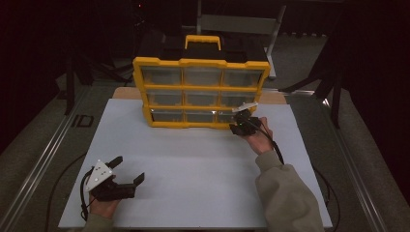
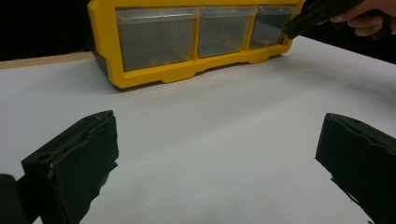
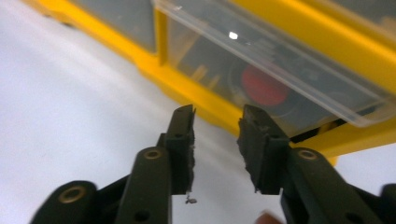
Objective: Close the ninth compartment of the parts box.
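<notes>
My left gripper [image 1: 126, 170] rests low on the near-left of the white table [image 1: 193, 164], its jaws spread wide with only bare tabletop between them; I judge it parked there to stay out of the way while the other hand works. Ahead, toward the middle, the yellow drawer organizer [image 1: 200, 92] stands at the far edge of the table, its clear drawers facing me. Further right, my right gripper [image 3: 217, 122] is up at the bottom-right drawer [image 3: 280, 70], which is pulled out a little from the frame, with something red [image 3: 261, 86] showing through its clear front. The jaws stand partly apart, holding nothing, their tips just short of the drawer's lower front edge, a gap that I judge suits gripping the drawer front.
</notes>
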